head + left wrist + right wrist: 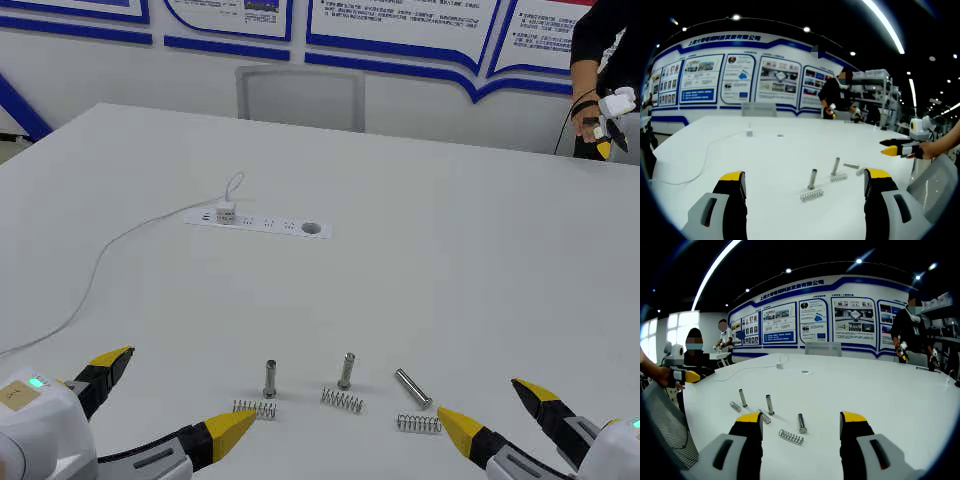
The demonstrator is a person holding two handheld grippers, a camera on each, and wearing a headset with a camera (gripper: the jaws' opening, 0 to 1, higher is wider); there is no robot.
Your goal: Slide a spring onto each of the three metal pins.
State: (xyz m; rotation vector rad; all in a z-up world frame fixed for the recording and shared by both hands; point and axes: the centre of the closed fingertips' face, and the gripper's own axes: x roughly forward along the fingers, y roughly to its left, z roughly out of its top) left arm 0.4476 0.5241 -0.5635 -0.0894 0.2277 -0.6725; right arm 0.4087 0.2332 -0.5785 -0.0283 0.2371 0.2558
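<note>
Now, head view: left gripper [185,388] and right gripper [482,398] hovering low over white table [450,250], jaws of both standing apart, gripping nothing; three springs [341,400] lying crosswise just ahead, each beside its pin; two pins [346,370] standing upright, third pin [412,388] lying flat, nearer right gripper; left gripper view: leftmost spring [811,195] sitting dead ahead between jaws; right gripper view: rightmost spring [791,437] lying ahead, slightly left.

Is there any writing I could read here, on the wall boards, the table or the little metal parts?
Wall boards: blocks of text, too small to read.
Headline above the boards: a row of Chinese characters, too blurred to quote.
Power strip: no readable marks.
Pins and springs: no marks to be seen.
</note>
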